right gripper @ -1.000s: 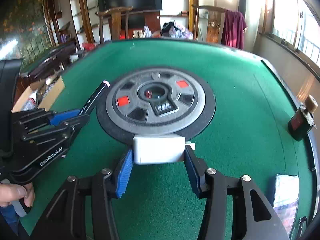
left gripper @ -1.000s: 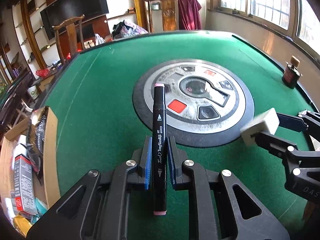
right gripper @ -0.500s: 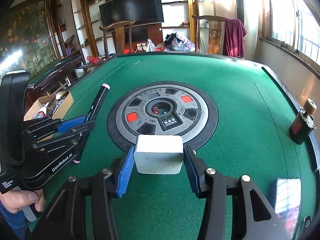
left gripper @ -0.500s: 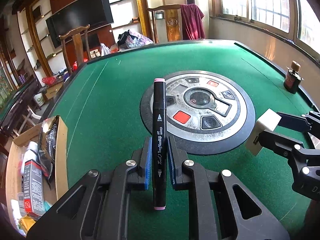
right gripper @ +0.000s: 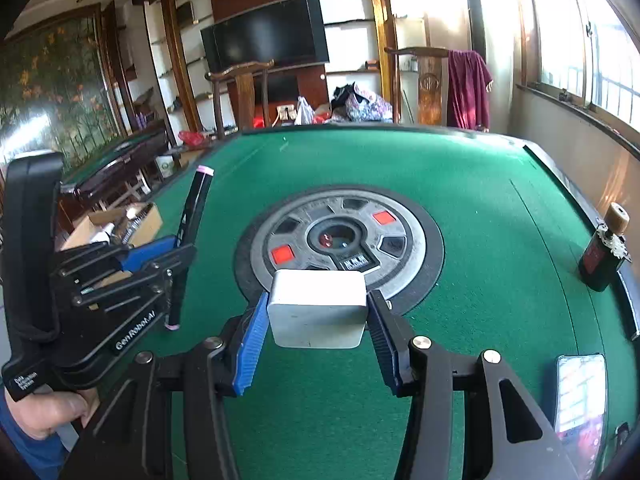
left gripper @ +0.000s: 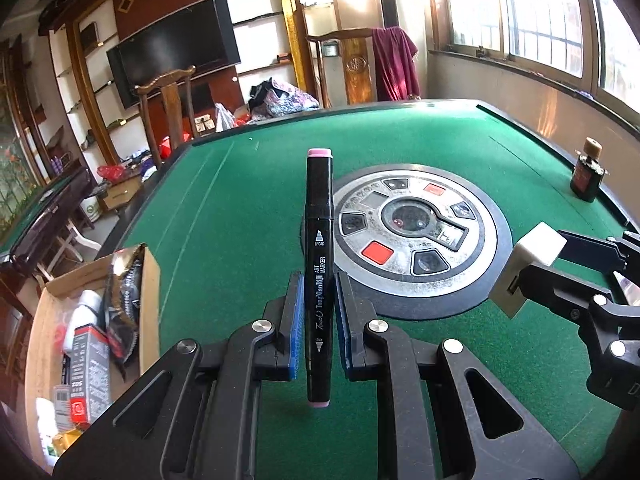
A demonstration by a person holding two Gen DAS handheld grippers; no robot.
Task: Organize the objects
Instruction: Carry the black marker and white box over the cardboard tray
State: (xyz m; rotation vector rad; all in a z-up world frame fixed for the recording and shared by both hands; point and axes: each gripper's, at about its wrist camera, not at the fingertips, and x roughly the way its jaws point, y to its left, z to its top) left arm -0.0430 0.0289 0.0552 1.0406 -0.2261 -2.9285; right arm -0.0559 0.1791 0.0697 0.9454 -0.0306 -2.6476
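My left gripper (left gripper: 318, 280) is shut on a black art marker (left gripper: 319, 264) with pink ends, which points forward along the fingers above the green felt. My right gripper (right gripper: 318, 300) is shut on a white charger block (right gripper: 317, 309), held above the table near the round centre panel (right gripper: 340, 244). In the left wrist view the right gripper (left gripper: 532, 268) reaches in from the right edge with the white block (left gripper: 528, 268) in it. In the right wrist view the left gripper (right gripper: 176, 256) is at the left with the marker (right gripper: 192, 216), a hand below it.
A green mahjong table (left gripper: 224, 216) with a grey round centre panel (left gripper: 416, 236). A dark bottle (right gripper: 604, 256) stands at the right edge, a phone (right gripper: 580, 392) lies at front right. A cardboard box (left gripper: 88, 320) with packets sits off the left edge. Chairs stand beyond.
Both grippers have risen and tipped up a little with their loads, so more of the room and far table edge shows. Both grips are unchanged.
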